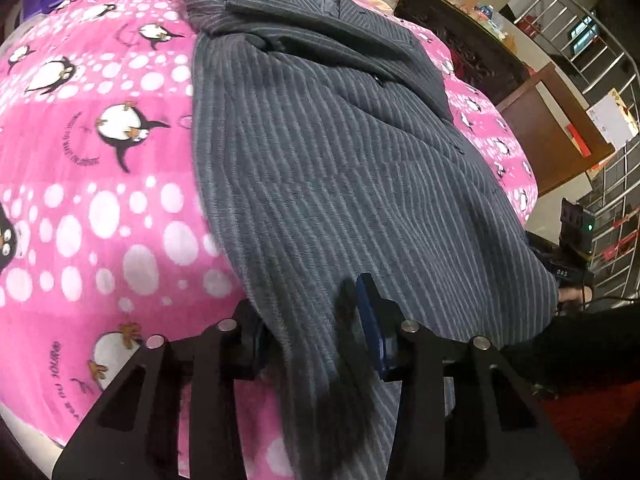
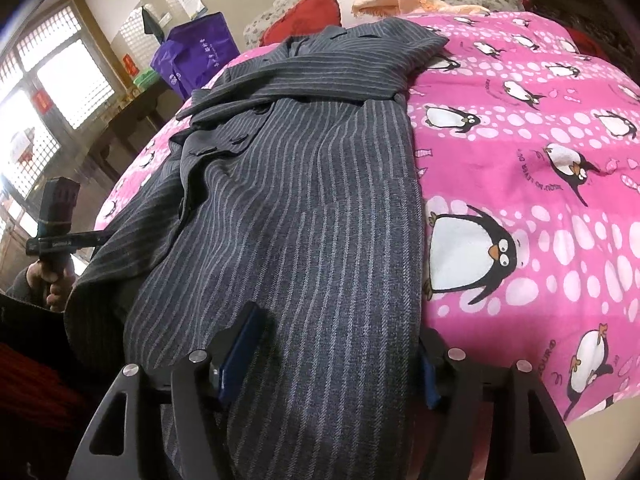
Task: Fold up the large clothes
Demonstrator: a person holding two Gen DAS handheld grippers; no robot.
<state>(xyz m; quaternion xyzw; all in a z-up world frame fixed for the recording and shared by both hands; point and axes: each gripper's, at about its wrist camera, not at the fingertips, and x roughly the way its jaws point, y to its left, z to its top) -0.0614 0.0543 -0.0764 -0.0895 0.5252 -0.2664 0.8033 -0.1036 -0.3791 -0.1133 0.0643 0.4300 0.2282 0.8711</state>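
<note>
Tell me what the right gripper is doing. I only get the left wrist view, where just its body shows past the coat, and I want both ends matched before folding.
Observer: The right gripper is open, straddling the near end of the striped coat.
Operator: Where do its fingers sit?
Observer: One finger is at the coat's edge beside the penguin blanket. The other lies on the fabric, with more coat beyond it.
Operator: What shows on my side?
Observer: The left hand is wrapped round a dark handle beside the coat's other corner.
</note>
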